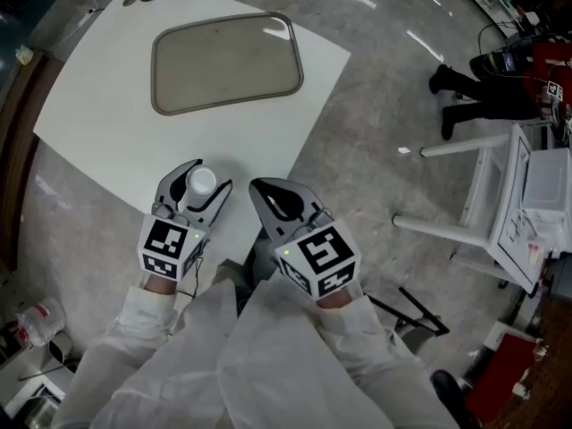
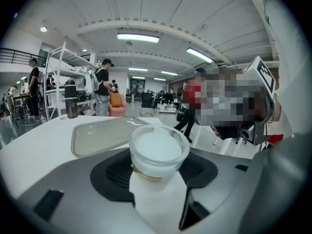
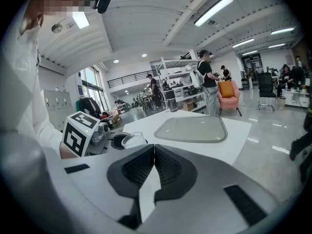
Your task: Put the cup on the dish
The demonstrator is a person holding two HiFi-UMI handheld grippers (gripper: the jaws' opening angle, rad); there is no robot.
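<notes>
At the table (image 1: 98, 137), my left claw (image 1: 207, 177) holds the cup (image 1: 202, 182). My right claw (image 1: 259, 189) is closed. The dish (image 1: 223, 61) lies apart.

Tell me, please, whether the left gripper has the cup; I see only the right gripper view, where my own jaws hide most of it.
Observer: Yes; the left gripper view shows the left gripper closed on the cup, jaws pressing both sides.
Operator: Is it empty?
Observer: It looks white inside nearly to the rim; liquid or lid, I cannot tell.
Operator: Where is the dish?
Observer: From the head view, the dish lies farther across the table, apart from the cup.
</notes>
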